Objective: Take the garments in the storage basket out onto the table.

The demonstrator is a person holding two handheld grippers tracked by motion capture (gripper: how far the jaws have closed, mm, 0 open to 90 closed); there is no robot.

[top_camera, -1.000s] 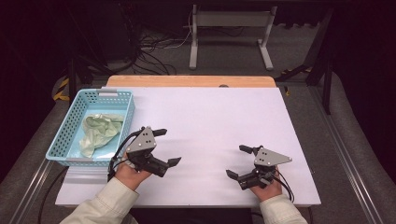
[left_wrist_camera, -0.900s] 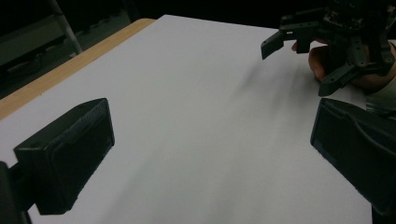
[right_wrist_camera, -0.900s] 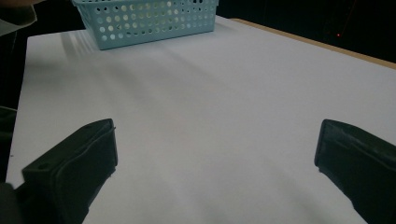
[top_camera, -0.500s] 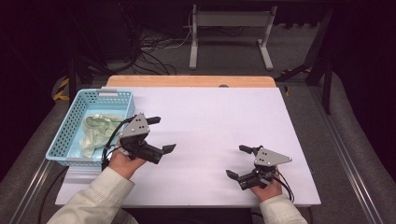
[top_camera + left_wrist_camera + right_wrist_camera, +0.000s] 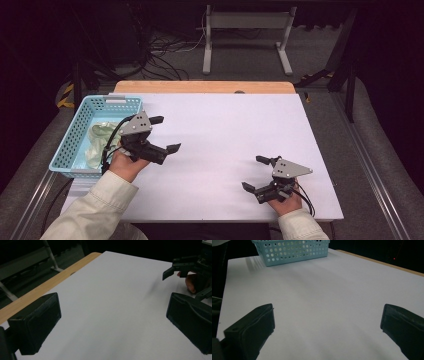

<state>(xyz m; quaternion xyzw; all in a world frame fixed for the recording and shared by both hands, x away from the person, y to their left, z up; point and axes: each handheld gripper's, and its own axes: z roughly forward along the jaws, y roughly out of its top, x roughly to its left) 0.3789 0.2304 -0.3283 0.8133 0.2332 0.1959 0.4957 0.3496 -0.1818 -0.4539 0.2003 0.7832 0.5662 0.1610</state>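
— Where is the blue basket (image 5: 70, 150)?

— At the left of the high view, on the left edge of the white table (image 5: 235, 130). Its long side runs from the bottom left up toward the top, leaning a bit to the right. A crumpled pale green cloth (image 5: 97, 140) lies inside it.

— What about the left gripper (image 5: 165, 134)?

— It is just right of the basket, over the table. Its jaws are spread wide with nothing between them. They point to the right of the frame.

— And the right gripper (image 5: 255, 173)?

— It sits at the lower right of the high view, well apart from the basket. Its jaws are spread wide too, with nothing between them, and they point left. In the right gripper view the basket (image 5: 292, 251) shows at the top left.
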